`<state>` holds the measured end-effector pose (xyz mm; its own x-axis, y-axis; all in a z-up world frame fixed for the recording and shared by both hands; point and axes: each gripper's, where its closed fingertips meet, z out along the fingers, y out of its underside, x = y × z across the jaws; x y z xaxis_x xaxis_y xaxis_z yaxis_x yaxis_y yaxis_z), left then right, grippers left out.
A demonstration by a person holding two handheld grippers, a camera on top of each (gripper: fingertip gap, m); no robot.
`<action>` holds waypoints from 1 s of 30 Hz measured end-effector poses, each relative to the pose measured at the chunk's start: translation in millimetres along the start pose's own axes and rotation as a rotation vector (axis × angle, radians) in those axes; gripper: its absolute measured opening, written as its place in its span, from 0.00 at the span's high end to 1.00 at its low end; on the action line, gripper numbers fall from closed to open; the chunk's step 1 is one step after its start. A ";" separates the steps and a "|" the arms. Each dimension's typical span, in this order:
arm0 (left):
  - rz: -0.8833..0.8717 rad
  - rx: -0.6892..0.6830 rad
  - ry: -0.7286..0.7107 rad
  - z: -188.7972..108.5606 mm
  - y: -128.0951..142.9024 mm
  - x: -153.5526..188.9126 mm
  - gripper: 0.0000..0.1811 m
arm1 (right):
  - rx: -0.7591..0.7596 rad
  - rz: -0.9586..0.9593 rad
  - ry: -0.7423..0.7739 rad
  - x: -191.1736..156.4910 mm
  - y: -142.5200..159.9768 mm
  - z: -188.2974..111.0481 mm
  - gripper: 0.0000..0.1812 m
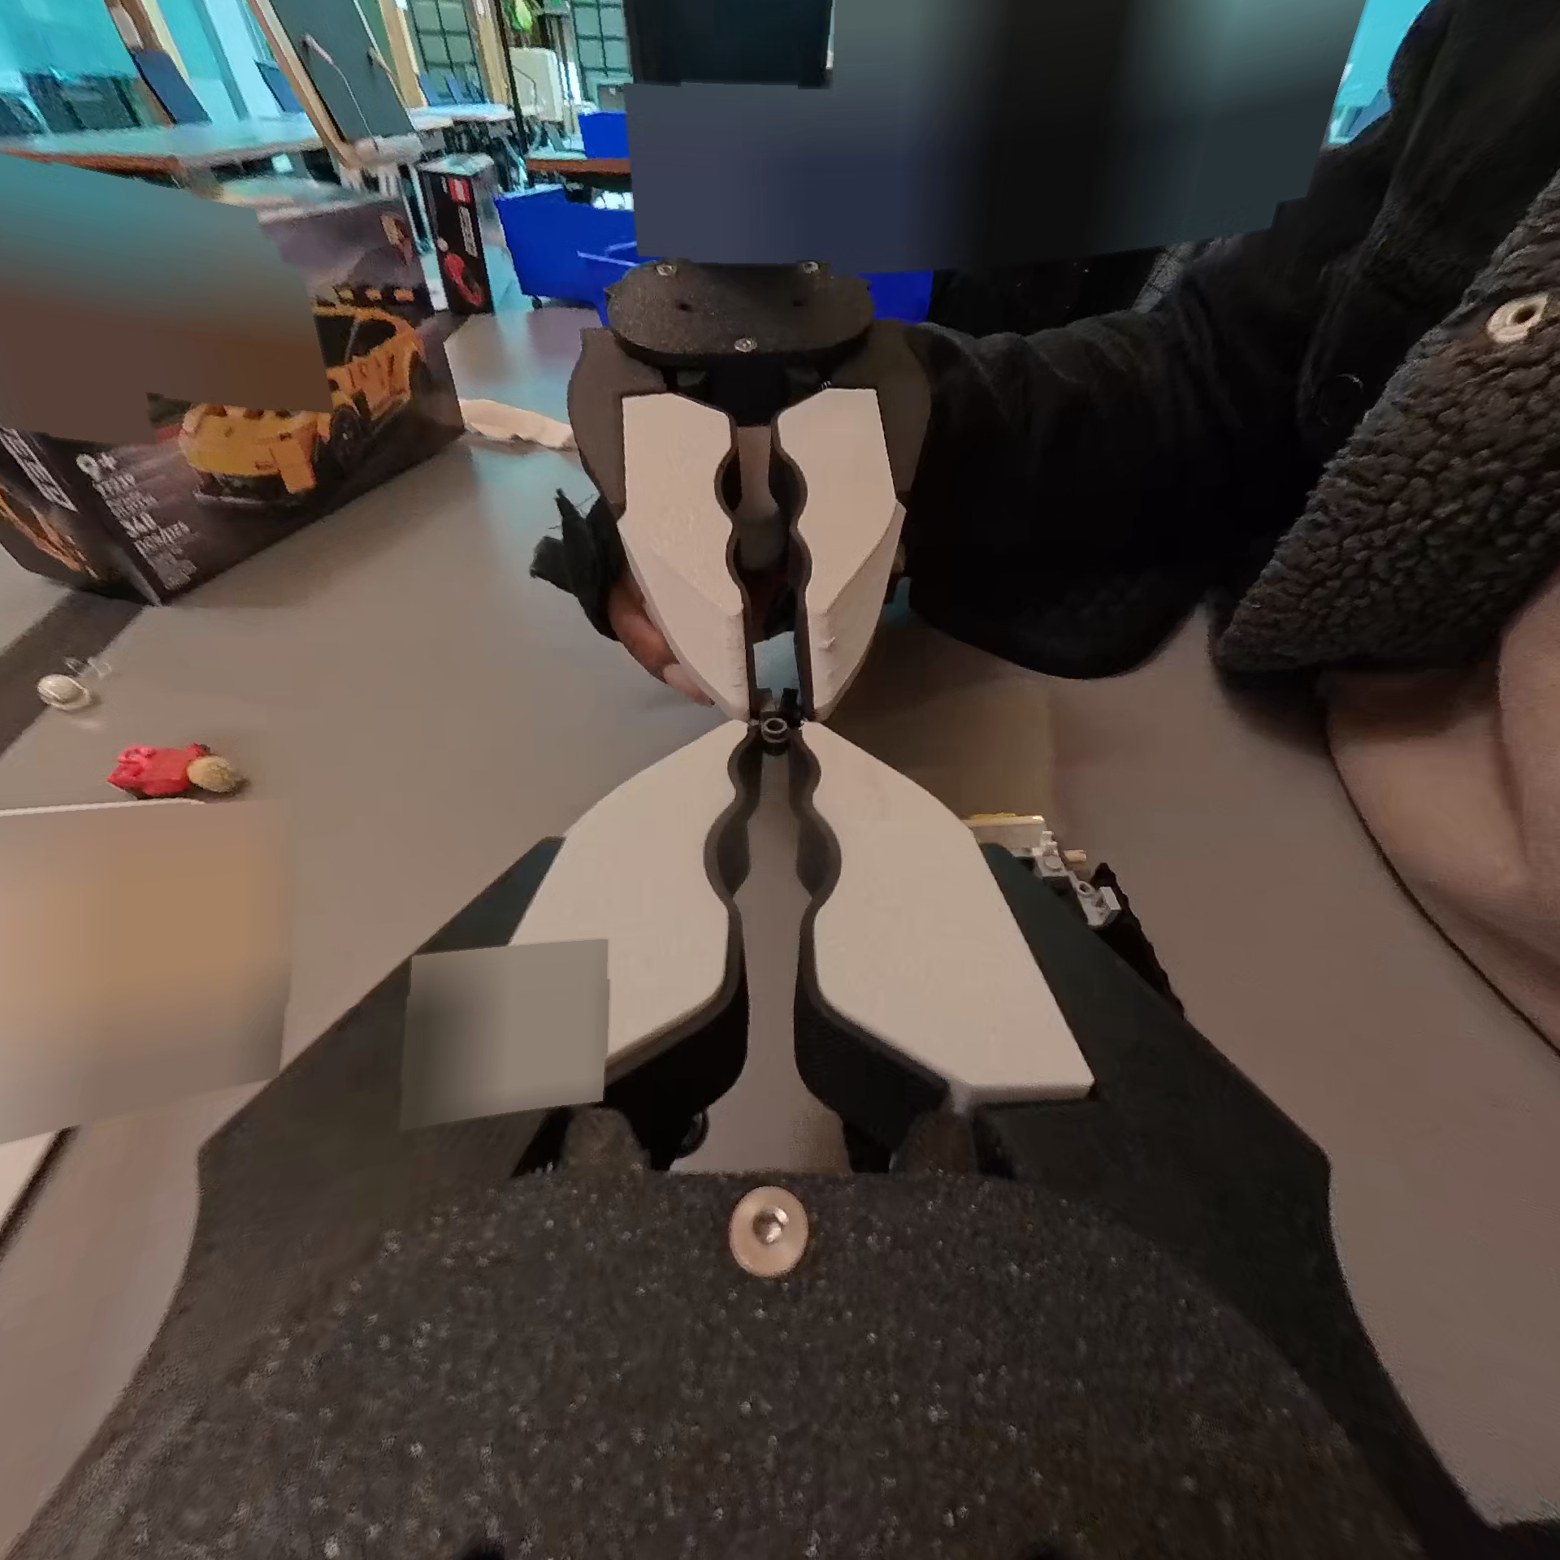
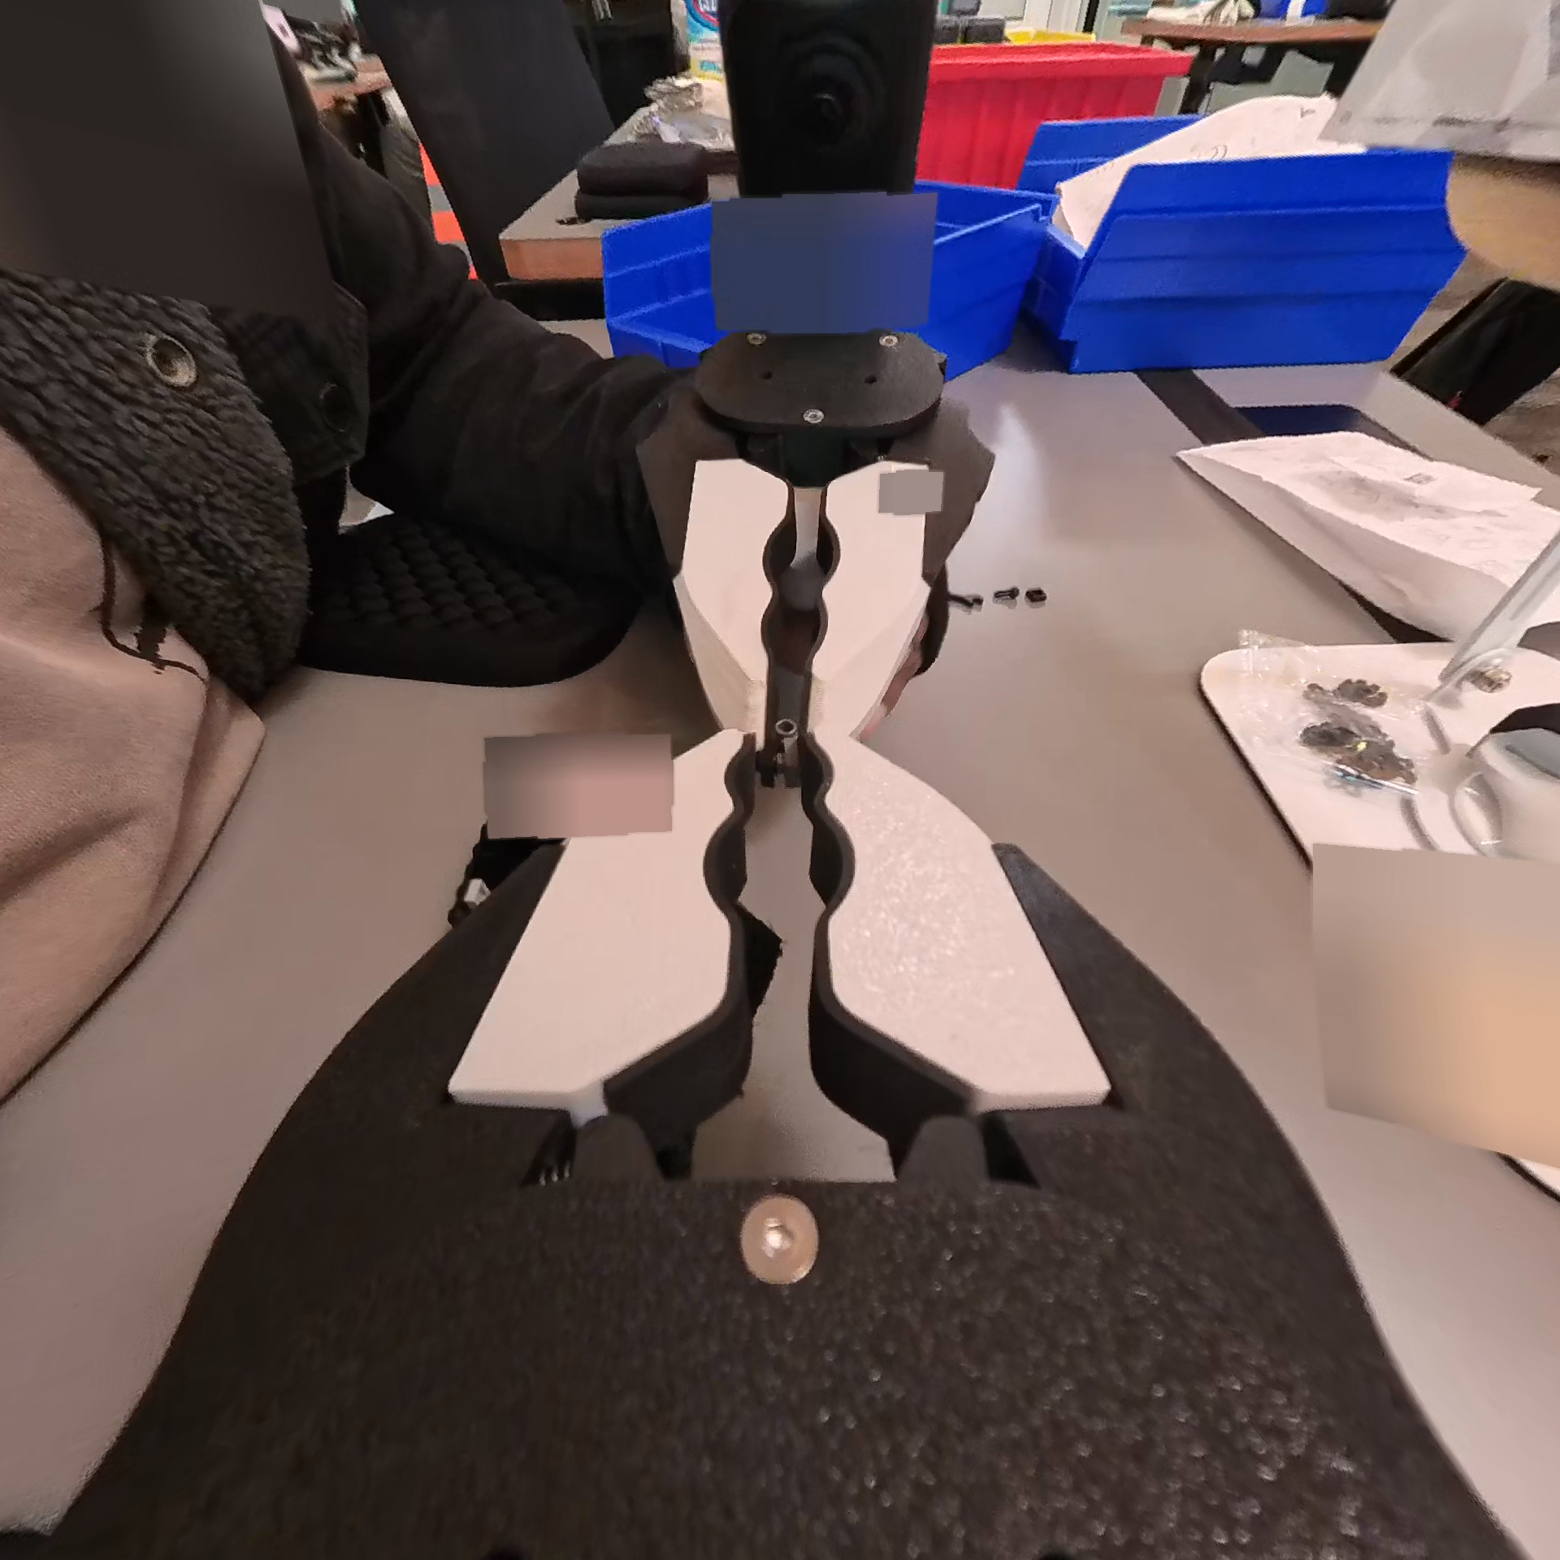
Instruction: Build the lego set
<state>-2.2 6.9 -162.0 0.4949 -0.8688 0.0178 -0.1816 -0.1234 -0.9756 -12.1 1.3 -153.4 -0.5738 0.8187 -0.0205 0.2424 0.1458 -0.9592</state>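
Mid-frame, left gripper [image 1: 772, 743] and right gripper [image 2: 778, 772] each pinch a small black piece [image 1: 775, 729] — keep tips aligned, press straight together.

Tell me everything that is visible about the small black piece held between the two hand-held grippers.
The small black piece is a tiny dark plastic Lego part with a round hollow stud facing the left camera. It hangs above the grey table, pinched at the fingertips of the left hand-held gripper. The right hand-held gripper, facing it tip to tip, holds another small black part against it. Finer shape is too small to tell.
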 end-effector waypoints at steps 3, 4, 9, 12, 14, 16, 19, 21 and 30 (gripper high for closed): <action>0.082 0.013 -0.047 -2.2 -5.0 -1.9 0.97 | 0.005 -0.048 0.022 -0.2 -5.8 -4.6 0.93; 0.100 0.019 -0.058 -3.2 -6.4 -2.6 0.97 | 0.004 -0.059 0.027 0.0 -6.7 -5.9 0.92; 0.154 0.045 -0.084 -6.0 -10.9 -3.7 0.97 | -0.008 -0.086 0.042 0.8 -5.1 -5.3 0.91; 0.173 0.043 -0.085 -5.6 -10.4 -2.8 0.97 | 0.003 -0.097 0.054 1.8 -5.2 -4.6 0.94; 0.178 0.045 -0.080 -5.4 -10.5 -1.6 0.97 | 0.004 -0.105 0.051 0.7 -5.3 -4.4 0.94; 0.179 0.047 -0.066 -5.0 -10.8 0.7 0.97 | 0.003 -0.115 0.043 -1.8 -6.1 -3.3 0.94; 0.196 0.033 -0.066 -4.0 -9.3 2.3 0.97 | -0.006 -0.137 0.046 -3.7 -5.9 -2.3 0.94; 0.193 0.043 -0.059 -4.5 -11.0 3.5 0.97 | 0.003 -0.143 0.043 -4.9 -7.9 -2.5 0.95; 0.152 0.026 -0.056 -6.1 -9.1 1.5 0.97 | -0.026 -0.179 0.081 -2.4 -8.4 0.2 0.95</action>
<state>-5.0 3.8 -151.8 0.5103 -0.8482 -0.1417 -0.2361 0.0202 -0.9715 -12.8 -2.0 -145.3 -0.5449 0.8205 0.1731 0.1631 0.3062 -0.9379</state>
